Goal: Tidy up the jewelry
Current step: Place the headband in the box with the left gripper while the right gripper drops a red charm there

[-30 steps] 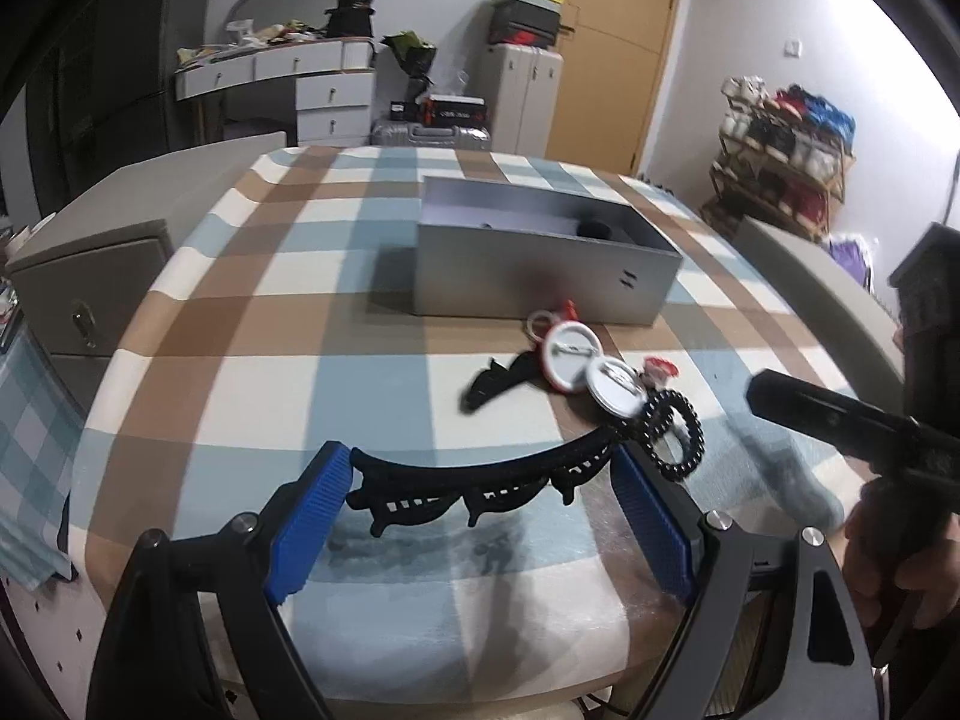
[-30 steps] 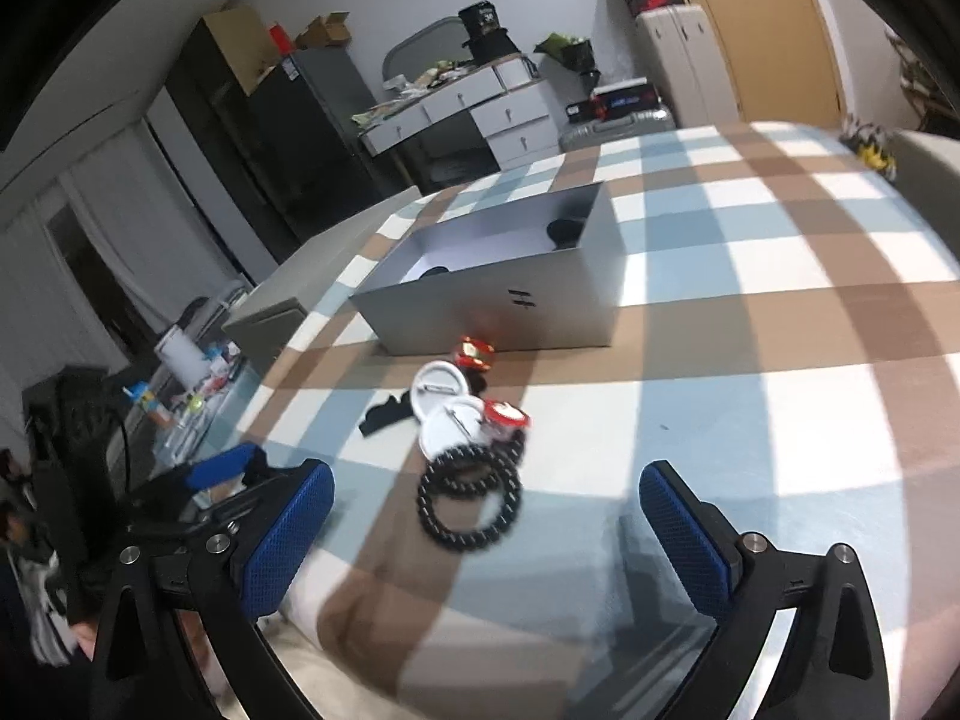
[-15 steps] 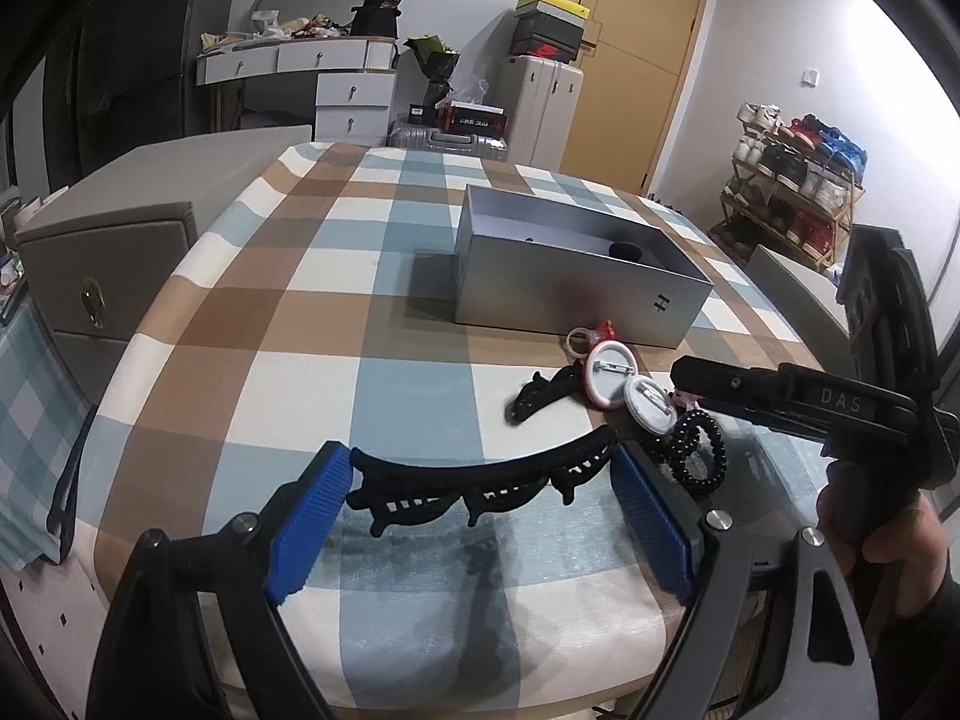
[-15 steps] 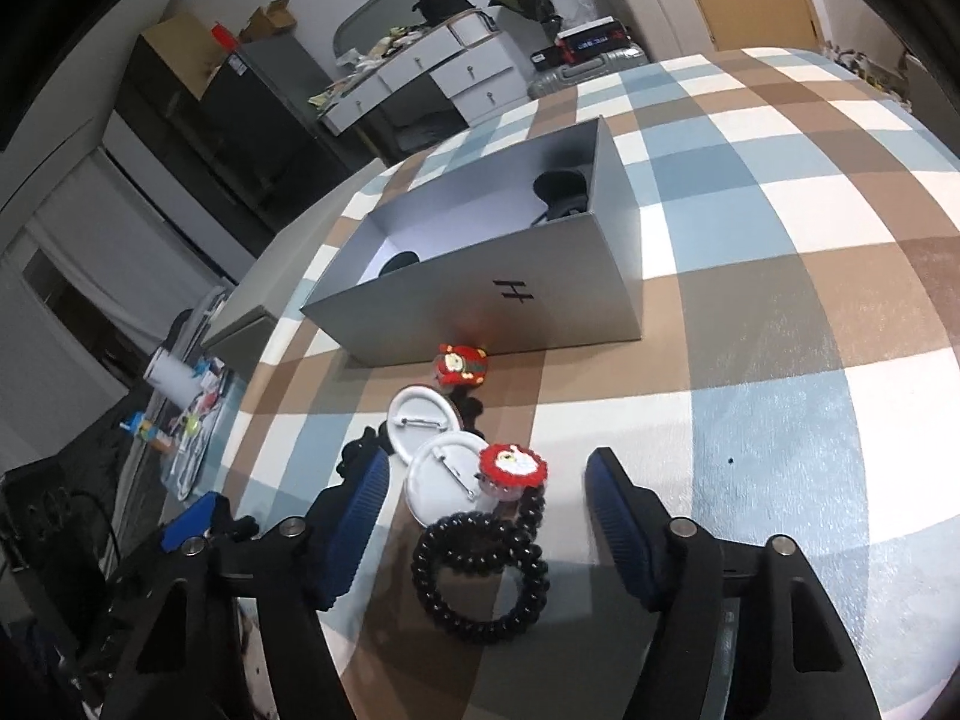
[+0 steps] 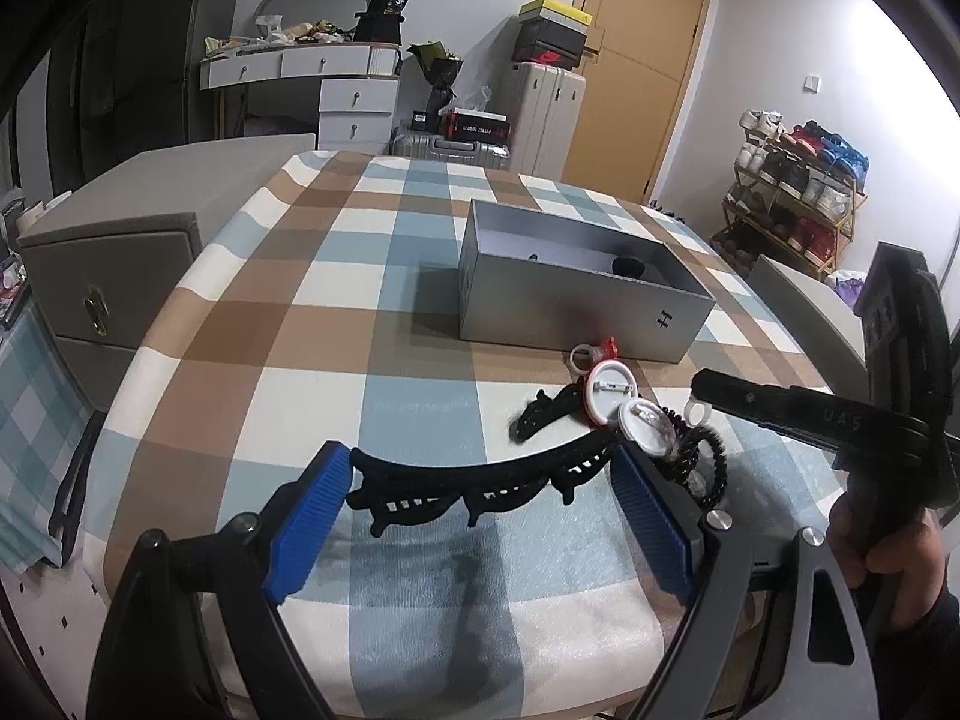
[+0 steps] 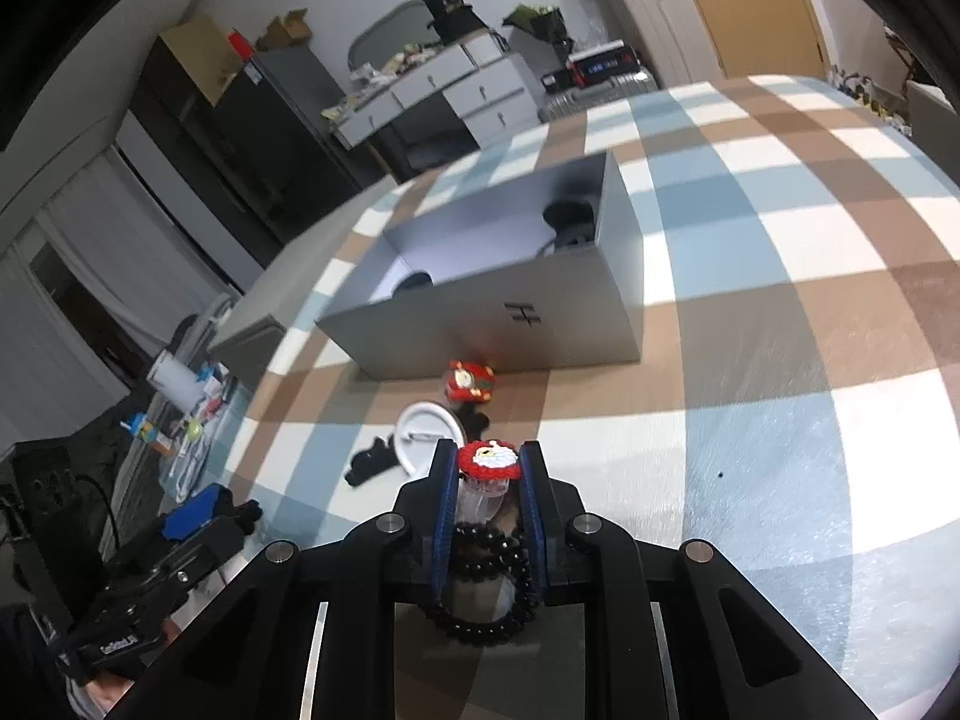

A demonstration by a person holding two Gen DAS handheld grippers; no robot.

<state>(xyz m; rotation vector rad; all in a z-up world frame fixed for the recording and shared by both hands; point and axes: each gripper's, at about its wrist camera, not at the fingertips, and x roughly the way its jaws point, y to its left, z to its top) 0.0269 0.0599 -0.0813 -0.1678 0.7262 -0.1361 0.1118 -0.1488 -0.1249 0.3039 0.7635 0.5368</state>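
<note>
Left gripper (image 5: 480, 483): angled down at the table, blue pads spread wide with a long black hair clip (image 5: 486, 477) spanning the gap end to end, so it's clamped across its length. The clip sits just above the cloth near the table's front edge.

Right gripper (image 6: 487, 483): also tilted down, jaws have just been closing and are now pinched tight on a ring with a red Santa charm (image 6: 487, 461); the clear band is squeezed between the pads.

Black bead bracelet (image 6: 489, 588): looped between the right fingers, behind the charm. Can't tell if it's actually pinched or just lying there.

Right hand (image 5: 888, 552): seen from the left camera, wrapped round the handle at the right edge, gripper reaching in toward the pile.

Grey box (image 5: 576, 294): open-topped, mid-table on the checked tablecloth (image 5: 312, 324), with a couple of dark items inside. Well apart from both grippers.

Loose pile: two white pin badges (image 5: 606, 390), face down, a small black claw clip (image 5: 540, 411) and a second red-charm ring (image 6: 470, 381) just in front of the box.
</note>
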